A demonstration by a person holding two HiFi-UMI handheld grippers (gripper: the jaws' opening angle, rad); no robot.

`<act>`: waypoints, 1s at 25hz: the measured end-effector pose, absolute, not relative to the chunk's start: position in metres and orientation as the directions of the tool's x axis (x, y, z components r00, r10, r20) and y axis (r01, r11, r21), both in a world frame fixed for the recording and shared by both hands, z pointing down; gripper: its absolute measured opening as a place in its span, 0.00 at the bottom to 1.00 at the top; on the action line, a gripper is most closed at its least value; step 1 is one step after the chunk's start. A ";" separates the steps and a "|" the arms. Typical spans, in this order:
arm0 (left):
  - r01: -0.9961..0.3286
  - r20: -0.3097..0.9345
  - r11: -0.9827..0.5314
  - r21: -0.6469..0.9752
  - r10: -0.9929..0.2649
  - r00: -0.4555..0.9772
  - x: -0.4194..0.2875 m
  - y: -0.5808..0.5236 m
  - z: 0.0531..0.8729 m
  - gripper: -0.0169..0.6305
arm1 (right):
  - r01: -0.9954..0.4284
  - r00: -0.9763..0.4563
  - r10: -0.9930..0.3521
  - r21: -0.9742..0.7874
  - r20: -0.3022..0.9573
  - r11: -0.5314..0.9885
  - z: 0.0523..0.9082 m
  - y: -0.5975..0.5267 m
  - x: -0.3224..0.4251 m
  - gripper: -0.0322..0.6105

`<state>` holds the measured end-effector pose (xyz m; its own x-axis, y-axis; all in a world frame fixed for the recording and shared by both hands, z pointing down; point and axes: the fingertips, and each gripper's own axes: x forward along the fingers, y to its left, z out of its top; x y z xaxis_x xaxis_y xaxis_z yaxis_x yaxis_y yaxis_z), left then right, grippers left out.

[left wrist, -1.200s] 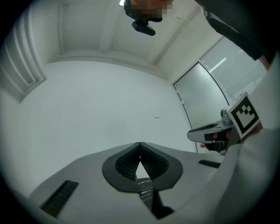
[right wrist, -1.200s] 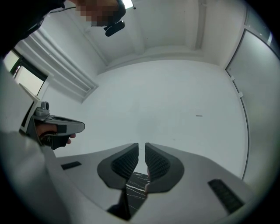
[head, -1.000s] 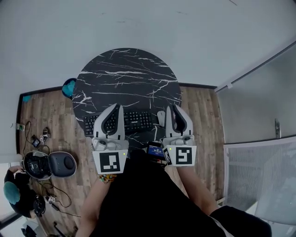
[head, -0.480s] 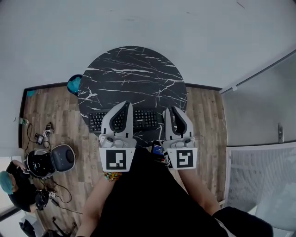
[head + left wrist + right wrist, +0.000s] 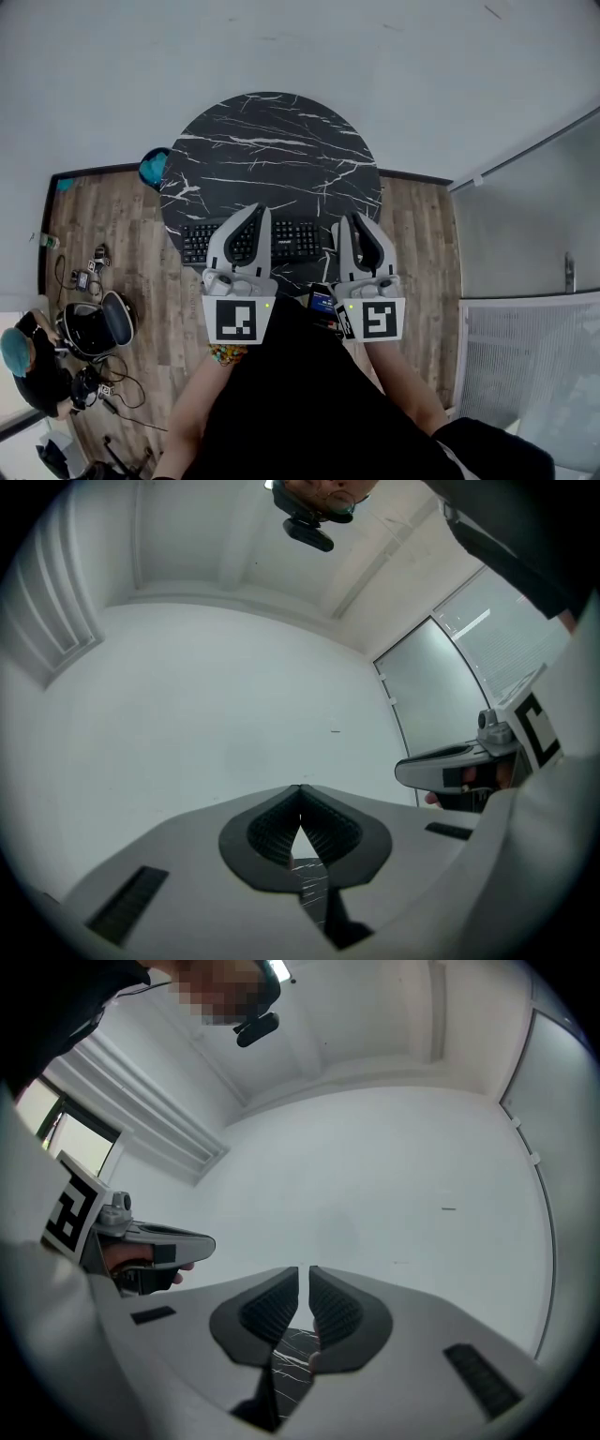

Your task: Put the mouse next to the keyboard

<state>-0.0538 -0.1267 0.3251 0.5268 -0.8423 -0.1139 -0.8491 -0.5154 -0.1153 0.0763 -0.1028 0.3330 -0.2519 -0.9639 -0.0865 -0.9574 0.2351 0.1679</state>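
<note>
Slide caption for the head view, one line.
Left tool and right tool, both shut and empty, hover by the keyboard on the round black marble table.

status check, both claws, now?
Left claw: closed, tips touching, holding nothing.
Right claw: closed, only a sliver of gap, holding nothing.

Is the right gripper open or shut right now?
Shut, on nothing: in its own view the right gripper has its pads almost touching, with only the marble table visible below them.

Black table (image 5: 272,150) — white-veined marble pattern — and black keyboard (image 5: 289,242).
</note>
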 end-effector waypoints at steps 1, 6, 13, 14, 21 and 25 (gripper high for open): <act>-0.847 -0.106 -0.518 -0.118 -0.842 0.529 -0.053 -0.126 0.326 0.05 | -0.957 -0.254 -0.963 0.164 -0.086 0.237 0.334 -0.102 0.077 0.13; -0.843 -0.097 -0.524 -0.125 -0.839 0.536 -0.048 -0.124 0.328 0.05 | -0.957 -0.262 -0.962 0.153 -0.080 0.248 0.336 -0.102 0.079 0.13; -0.842 -0.103 -0.525 -0.121 -0.837 0.537 -0.047 -0.123 0.327 0.05 | -0.960 -0.257 -0.964 0.133 -0.070 0.246 0.339 -0.103 0.083 0.13; -0.843 -0.101 -0.525 -0.118 -0.838 0.536 -0.047 -0.122 0.328 0.05 | -0.960 -0.258 -0.964 0.132 -0.069 0.248 0.340 -0.102 0.084 0.13; -0.848 -0.102 -0.519 -0.110 -0.843 0.529 -0.049 -0.121 0.328 0.05 | -0.958 -0.271 -0.961 0.113 -0.056 0.264 0.343 -0.101 0.083 0.13; -0.849 -0.104 -0.517 -0.107 -0.844 0.526 -0.050 -0.118 0.331 0.05 | -0.955 -0.280 -0.959 0.116 -0.054 0.272 0.344 -0.099 0.080 0.13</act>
<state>-0.0499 -0.1182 0.3307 0.5264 -0.8438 -0.1038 -0.8494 -0.5168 -0.1069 0.0800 -0.0990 0.3444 -0.2797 -0.9586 -0.0540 -0.9553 0.2722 0.1156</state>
